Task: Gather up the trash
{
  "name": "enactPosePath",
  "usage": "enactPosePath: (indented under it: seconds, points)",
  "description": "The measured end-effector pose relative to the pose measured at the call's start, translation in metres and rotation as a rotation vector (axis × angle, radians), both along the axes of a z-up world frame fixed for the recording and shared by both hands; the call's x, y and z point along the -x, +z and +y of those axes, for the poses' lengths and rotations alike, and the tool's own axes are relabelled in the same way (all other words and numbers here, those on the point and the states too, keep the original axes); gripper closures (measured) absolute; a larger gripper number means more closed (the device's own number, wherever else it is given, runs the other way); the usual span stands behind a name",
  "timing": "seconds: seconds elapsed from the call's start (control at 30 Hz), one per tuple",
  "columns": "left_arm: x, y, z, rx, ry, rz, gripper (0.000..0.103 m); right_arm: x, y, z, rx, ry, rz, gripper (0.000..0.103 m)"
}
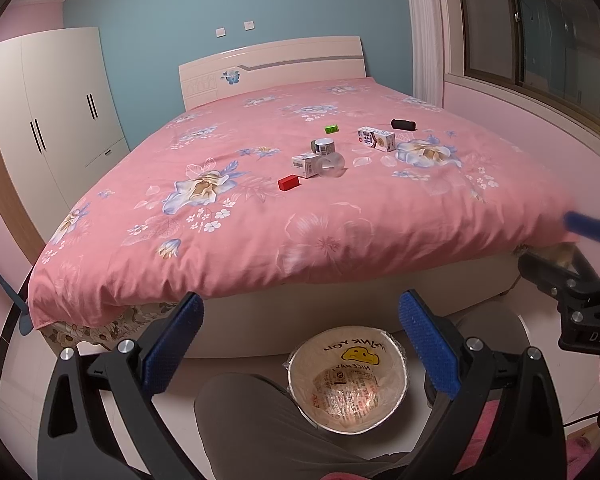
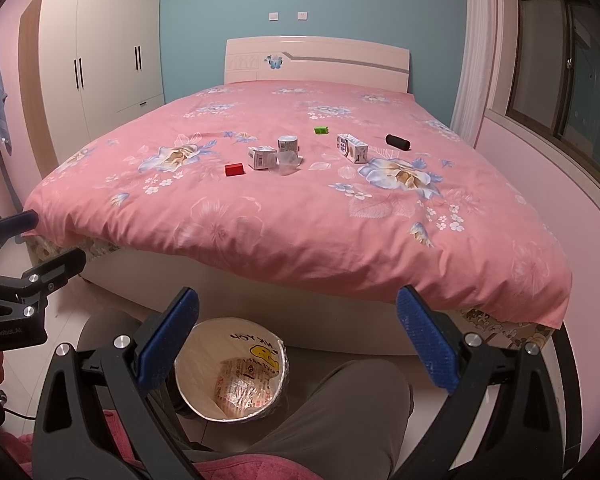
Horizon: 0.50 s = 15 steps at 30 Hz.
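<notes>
The bed (image 1: 260, 216) with its pink flowered cover fills most of both views, and the trash sits in a loose group near its middle, well apart from both grippers, so the first risk is reach: leaning that far over a soft quilt could press the cover down and let the small pieces roll or slide together. The bin (image 1: 347, 380), lined with a printed bag, stands on the floor at the foot of the bed between the person's knees, and a drop made from bed height could miss its mouth or catch the loose bag edge. The left gripper (image 1: 300, 344) and the right gripper (image 2: 298, 340) both hang above the bin with jaws spread wide and nothing between them. Of the items, the milk carton (image 1: 376, 139) and the white box (image 1: 306, 164) are light and could tip or skid away under a one-sided touch. The black roll (image 1: 403, 124), farthest off, lies on its side and would likely roll if nudged. The clear cup (image 1: 332, 165) leans against the white box and touches it, so gripping one may drag the other; it is hard to make out against the cover, and I cannot tell which way its mouth faces. The small can (image 1: 324, 145) just behind could be knocked over. The red block (image 1: 288, 182) and green block (image 1: 331, 129) are small enough to sink into the fabric and slip the jaws.
</notes>
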State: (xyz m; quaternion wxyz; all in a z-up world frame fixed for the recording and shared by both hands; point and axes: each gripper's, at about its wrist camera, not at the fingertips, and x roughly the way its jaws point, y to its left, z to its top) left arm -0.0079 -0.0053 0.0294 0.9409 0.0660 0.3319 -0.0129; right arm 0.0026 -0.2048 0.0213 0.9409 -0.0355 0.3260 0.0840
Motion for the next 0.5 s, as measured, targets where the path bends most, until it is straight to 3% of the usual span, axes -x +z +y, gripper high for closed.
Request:
enactPosePath:
  seconds: [0.5]
  points:
    - [0.0001,-0.0036,0.0022,0.014,-0.015,0.017,0.003,0.0011,-0.0012,0.0007,-0.003,0.002,0.003,0.007]
